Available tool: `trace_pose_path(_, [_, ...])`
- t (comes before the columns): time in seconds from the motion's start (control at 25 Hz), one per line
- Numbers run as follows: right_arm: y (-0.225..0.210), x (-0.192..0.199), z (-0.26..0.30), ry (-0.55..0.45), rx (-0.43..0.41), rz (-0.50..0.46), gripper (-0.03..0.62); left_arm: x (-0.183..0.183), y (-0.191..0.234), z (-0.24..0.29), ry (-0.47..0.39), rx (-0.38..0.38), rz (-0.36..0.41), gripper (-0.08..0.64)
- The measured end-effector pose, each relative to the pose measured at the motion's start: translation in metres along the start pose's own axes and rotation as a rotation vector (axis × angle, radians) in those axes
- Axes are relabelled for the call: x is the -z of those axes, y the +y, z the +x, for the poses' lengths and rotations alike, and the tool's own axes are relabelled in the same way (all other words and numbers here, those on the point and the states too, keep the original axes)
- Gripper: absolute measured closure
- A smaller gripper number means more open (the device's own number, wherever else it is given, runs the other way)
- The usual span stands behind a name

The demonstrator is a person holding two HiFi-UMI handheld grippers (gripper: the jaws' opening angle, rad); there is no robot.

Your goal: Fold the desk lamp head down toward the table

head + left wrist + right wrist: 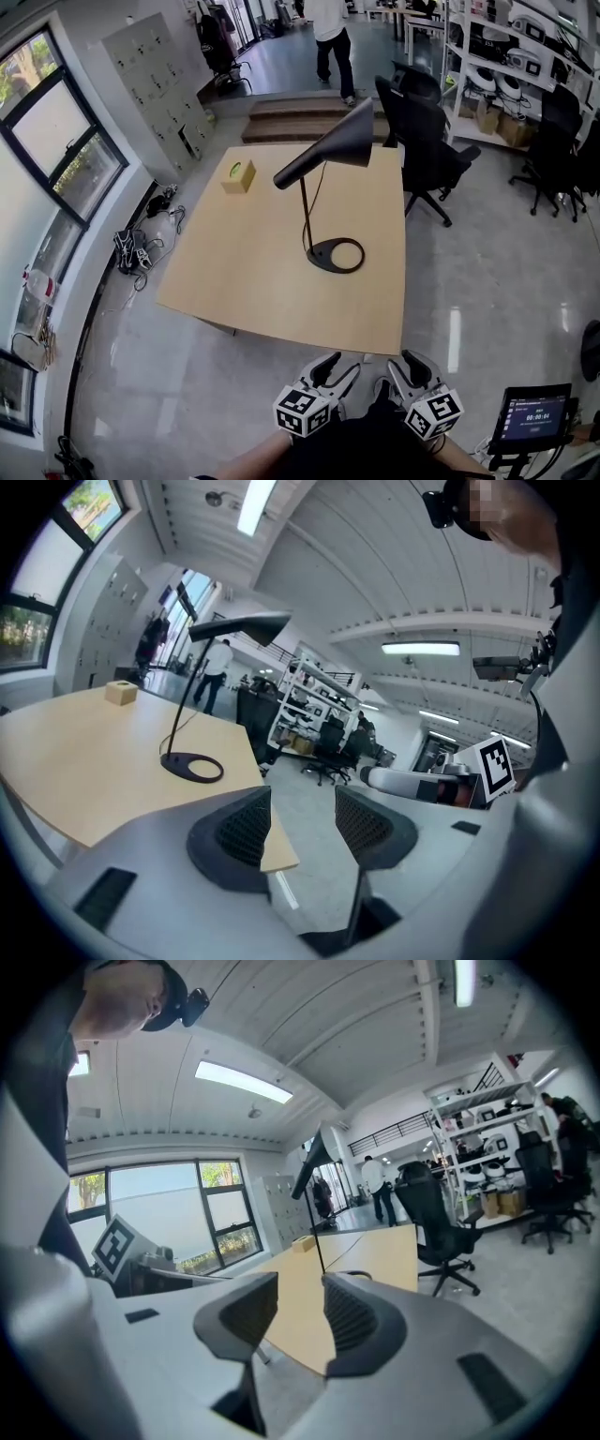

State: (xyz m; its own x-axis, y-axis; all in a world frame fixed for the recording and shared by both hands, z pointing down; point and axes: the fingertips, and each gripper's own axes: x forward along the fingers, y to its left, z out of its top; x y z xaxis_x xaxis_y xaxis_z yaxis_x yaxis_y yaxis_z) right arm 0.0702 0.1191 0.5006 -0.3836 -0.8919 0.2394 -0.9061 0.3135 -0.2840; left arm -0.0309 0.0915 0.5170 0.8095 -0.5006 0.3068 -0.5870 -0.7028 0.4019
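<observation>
Head view: black desk lamp with cone shade (pixel 330 150) stands on the right half of the light wood tabletop (pixel 234 272). Its thin stem is upright and its flat ring base (pixel 320 256) lies nearer the right edge. The shade's long axis is tilted: narrow tip up and far-right, wide mouth down-left toward the window side. The head is raised, well above the wood. Matte black all over, with a thin cable beside the stem.

Bare wood lies left of the lamp and on its near side. A small tan box with a green top (pixel 238 175) sits near the far left corner, well apart. Black office chairs (pixel 422 150) are just off the far right corner.

Left gripper (pixel 335 370) and right gripper (pixel 412 367) hang off the near edge by the person's body, well apart from the lamp. In the gripper views, left (pixel 302 822) and right (pixel 300 1312) fingers are spread, with nothing between them.
</observation>
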Motion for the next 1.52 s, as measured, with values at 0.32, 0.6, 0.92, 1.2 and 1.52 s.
trace_pose_path(0.32, [-0.057,-0.05,0.037,-0.034,-0.122,-0.065,0.436,-0.035,0.0,0.051,-0.063,-0.107,0.03,0.336])
trace_pose_path(0.6, [-0.083,-0.073,0.06,-0.053,-0.228,-0.085,0.436,-0.049,0.007,0.069,-0.107,-0.225,0.008,0.337])
trace_pose_path(0.92, [-0.095,-0.092,0.087,-0.064,-0.304,-0.104,0.436,-0.062,0.03,0.07,-0.161,-0.326,-0.024,0.336])
trace_pose_path(1.2, [-0.105,-0.149,0.127,-0.15,-0.285,-0.166,0.436,-0.111,0.08,0.066,-0.251,-0.372,0.023,0.336])
trace_pose_path(1.52, [-0.095,-0.259,0.151,-0.298,-0.294,-0.269,0.436,-0.174,0.137,0.05,-0.324,-0.4,0.157,0.337])
